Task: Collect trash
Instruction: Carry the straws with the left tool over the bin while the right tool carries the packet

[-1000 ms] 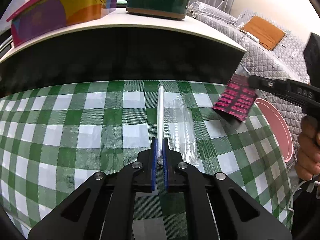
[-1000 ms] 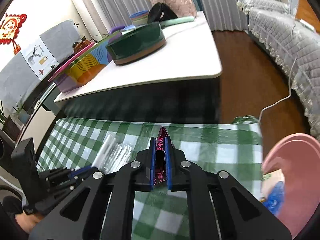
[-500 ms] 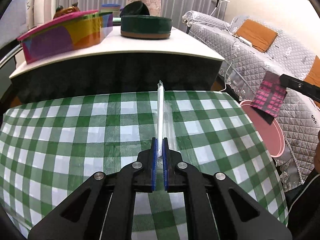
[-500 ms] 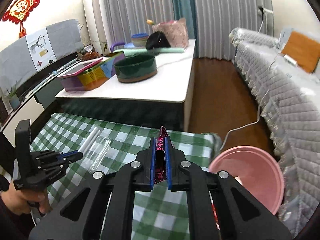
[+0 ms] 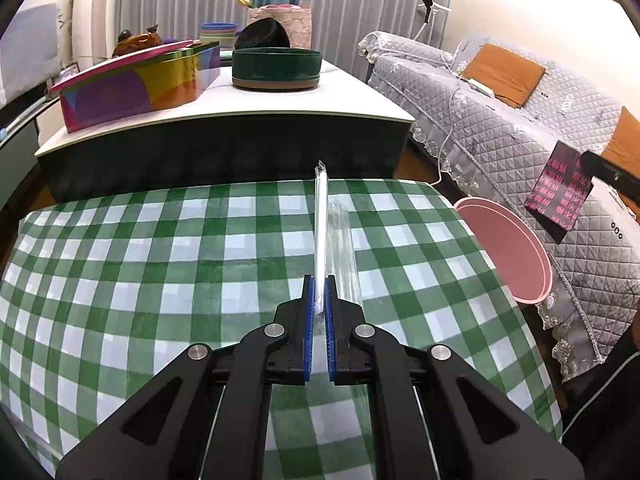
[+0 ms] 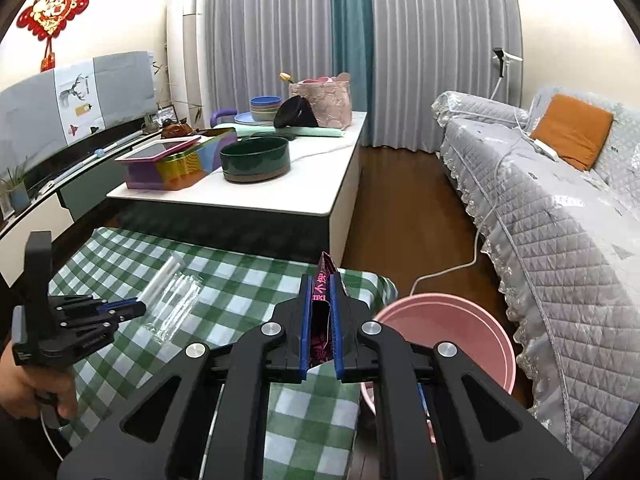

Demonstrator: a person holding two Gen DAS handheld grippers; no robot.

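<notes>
**Pink basin beside the checked counter, both grippers loaded**

Pink plastic forms the round basin [image 6: 444, 344], smooth-walled and set on the floor just off the right edge of the counter [image 5: 160, 280], which is draped in a soft green-and-white checked cloth. What lies in the basin is mostly hidden behind the right gripper [image 6: 322, 320]; only a bit of blue shows at its near rim.

That gripper's blue-padded fingers [image 6: 306, 320] are pinched nearly together on a dark wrapper [image 6: 322, 280] printed with pink characters, a flat, creased foil sheet held above the counter's edge, near the basin.

Across the counter, the left gripper [image 5: 319, 312] has its fingers [image 5: 307, 312] closed on a thin clear plastic sleeve [image 5: 321, 216], long and stiff, pointing straight ahead. Just beside it lies a crinkled transparent wrapper [image 5: 344, 252], glossy, flat on the cloth.

On the white table beyond stand a dark green round tin [image 5: 277, 69] and a multicoloured box [image 5: 140, 88] with a pink lid.
</notes>
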